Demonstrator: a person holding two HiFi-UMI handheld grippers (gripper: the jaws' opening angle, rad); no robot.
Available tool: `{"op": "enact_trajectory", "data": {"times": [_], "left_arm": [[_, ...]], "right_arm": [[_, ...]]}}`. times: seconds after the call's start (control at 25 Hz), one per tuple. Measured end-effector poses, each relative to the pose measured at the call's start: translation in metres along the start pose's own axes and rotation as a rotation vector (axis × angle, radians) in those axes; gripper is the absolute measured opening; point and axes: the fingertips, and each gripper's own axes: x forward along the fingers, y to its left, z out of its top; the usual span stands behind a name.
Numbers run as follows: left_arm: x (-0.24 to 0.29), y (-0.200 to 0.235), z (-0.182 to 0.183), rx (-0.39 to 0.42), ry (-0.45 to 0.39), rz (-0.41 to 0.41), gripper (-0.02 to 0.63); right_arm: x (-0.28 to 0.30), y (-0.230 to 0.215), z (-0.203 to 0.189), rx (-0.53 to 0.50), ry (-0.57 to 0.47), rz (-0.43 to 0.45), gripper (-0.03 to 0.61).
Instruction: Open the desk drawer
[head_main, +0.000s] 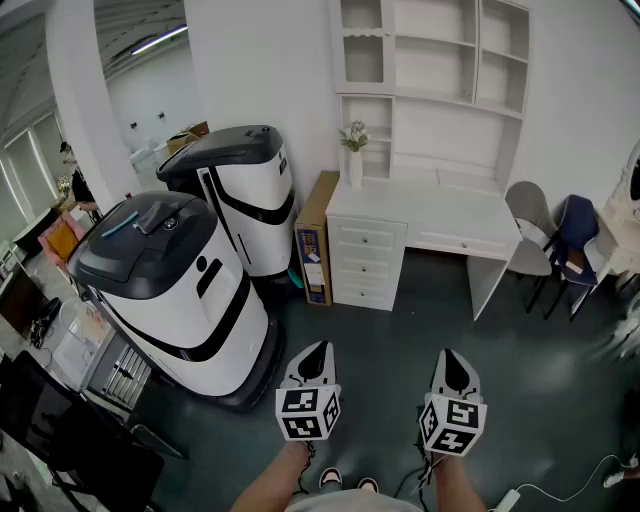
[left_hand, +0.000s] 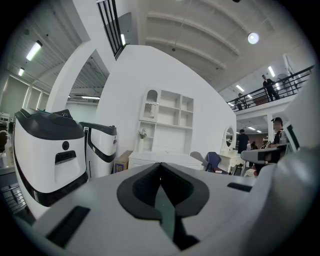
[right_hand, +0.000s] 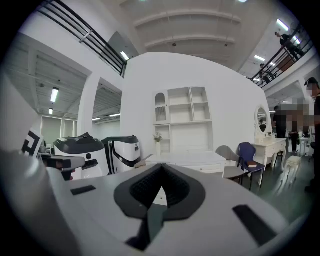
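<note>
Room: white hall, dark floor (head_main: 420, 340). A white desk (head_main: 420, 208) with shelf hutch (head_main: 430, 70) stands against the far wall (head_main: 260, 60), across a wide stretch of floor.

Task item: a drawer stack (head_main: 366, 262) of three fronts sits under the desktop's left end. One shallow drawer (head_main: 465, 243) sits below the desktop's front edge, over the knee space. All appear closed. The knobs (head_main: 367, 238) are too small to make out, so their shape is a guess.

Left gripper (head_main: 319, 348): clenched, jaw tips meeting, nothing between them. It is held low and aimed toward the desk.

Right gripper (head_main: 447, 354): likewise closed on nothing, near the left one.

Surroundings:
- vase (head_main: 355, 165) at the desktop's left rear corner
- cardboard box (head_main: 315, 240) leaning against the desk's left side
- two large white-and-black machines (head_main: 175, 285) left of the box
- grey chair (head_main: 528, 235) and blue chair (head_main: 575, 235) at the desk's right end

Hazards, judged:
- The task has not begun and the whole approach is ahead.
- Jaws arriving closed would bump a knob instead of taking it.
- A small knob may slip from the grip under a skewed pull.
- The task names no particular drawer, so the wrong front may be picked.
- The box and machines crowd the left approach.
- A hard tug could rock the vase.
</note>
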Motion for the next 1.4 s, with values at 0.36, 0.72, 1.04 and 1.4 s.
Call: {"op": "enact_trajectory", "data": {"times": [0.36, 0.72, 1.04, 1.4], "left_arm": [[0.001, -0.004, 0.0, 0.016, 0.0, -0.009, 0.02], [0.004, -0.007, -0.003, -0.006, 0.009, -0.033, 0.021], [0.006, -0.007, -0.012, -0.002, 0.028, -0.064, 0.101], [0.014, 0.02, -0.016, -0.004, 0.051, -0.077, 0.132]], "right_arm": [[0.001, 0.0, -0.007, 0.039, 0.007, 0.013, 0.006], [-0.003, -0.008, -0.017, 0.051, 0.028, -0.019, 0.006], [-0.004, -0.005, -0.026, 0.053, 0.05, -0.035, 0.006], [0.007, 0.015, -0.03, 0.047, 0.068, -0.061, 0.006]]}}
